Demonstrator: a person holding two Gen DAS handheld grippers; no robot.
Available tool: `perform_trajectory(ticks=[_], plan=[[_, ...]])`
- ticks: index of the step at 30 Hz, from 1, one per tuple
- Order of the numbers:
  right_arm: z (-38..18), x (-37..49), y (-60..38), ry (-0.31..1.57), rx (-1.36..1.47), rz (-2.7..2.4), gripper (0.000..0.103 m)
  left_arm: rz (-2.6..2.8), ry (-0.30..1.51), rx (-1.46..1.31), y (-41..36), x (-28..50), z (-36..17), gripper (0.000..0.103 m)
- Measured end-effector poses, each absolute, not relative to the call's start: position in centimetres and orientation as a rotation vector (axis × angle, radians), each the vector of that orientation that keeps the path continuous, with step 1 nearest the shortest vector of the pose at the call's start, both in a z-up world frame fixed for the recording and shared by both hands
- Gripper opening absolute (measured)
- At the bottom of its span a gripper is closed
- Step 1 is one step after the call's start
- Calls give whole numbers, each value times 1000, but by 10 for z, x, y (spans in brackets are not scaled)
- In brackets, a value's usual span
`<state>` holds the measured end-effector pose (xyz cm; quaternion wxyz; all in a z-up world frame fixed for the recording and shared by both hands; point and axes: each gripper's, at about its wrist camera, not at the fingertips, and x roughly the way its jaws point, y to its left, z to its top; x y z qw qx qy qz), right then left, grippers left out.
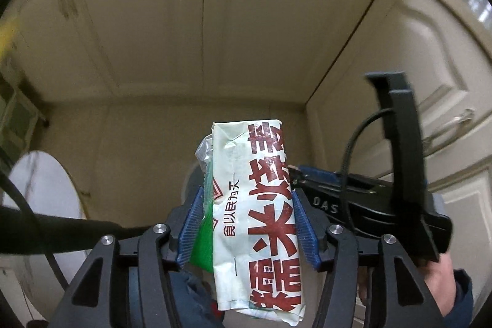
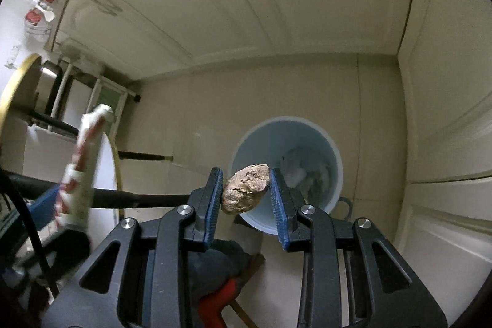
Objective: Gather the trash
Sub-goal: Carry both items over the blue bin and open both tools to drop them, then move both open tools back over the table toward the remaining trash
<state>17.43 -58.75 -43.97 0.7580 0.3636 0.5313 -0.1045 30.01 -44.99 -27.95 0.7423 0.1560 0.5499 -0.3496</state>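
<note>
My left gripper (image 1: 248, 225) is shut on a white paper bag (image 1: 261, 205) printed with big red characters; a bit of green and clear plastic sticks out along the bag's left side. The right wrist view shows that bag (image 2: 81, 168) blurred at the far left. My right gripper (image 2: 246, 197) is shut on a brown crumpled lump (image 2: 245, 189), held just above the near rim of a pale blue bin (image 2: 286, 123) on the floor. White scraps lie inside the bin. In the left wrist view the right gripper (image 1: 303, 172) pokes in from the right, held by a hand (image 1: 439, 275).
Cream cabinet doors (image 2: 246, 5) close off the corner behind and to the right of the bin. A round white table (image 2: 106, 174) with a gold rim and black legs stands to the left, with a metal rack (image 2: 107, 94) behind it. The floor is beige tile.
</note>
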Motion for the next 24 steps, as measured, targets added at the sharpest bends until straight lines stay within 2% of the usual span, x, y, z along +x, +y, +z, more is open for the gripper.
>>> perform_trajectory(ticks=[2, 4, 5, 6, 7, 9, 10, 12, 14, 24], plan=[[-453, 175, -592, 1171, 815, -241, 32, -737, 1242, 356, -460, 311, -298, 58], [-463, 178, -594, 1174, 846, -256, 47, -711, 1274, 367, -466, 322, -313, 58], [-467, 180, -595, 1174, 864, -265, 57, -705, 1282, 367, -468, 328, -319, 59], [-470, 177, -598, 1173, 877, -272, 62, -698, 1280, 372, -471, 332, -322, 61], [-474, 175, -600, 1170, 892, -278, 64, -692, 1277, 378, -473, 335, -324, 67], [-479, 169, -604, 1160, 921, -281, 81, -682, 1270, 389, -477, 341, -328, 77], [-480, 166, -606, 1155, 931, -285, 86, -669, 1263, 397, -479, 345, -330, 81], [-480, 161, -609, 1132, 958, -295, 97, -657, 1257, 400, -487, 345, -334, 82], [-478, 156, -614, 1121, 970, -316, 103, -652, 1254, 405, -487, 346, -335, 84], [-426, 129, -627, 1000, 975, -400, 103, -695, 1149, 411, -465, 326, -302, 88]])
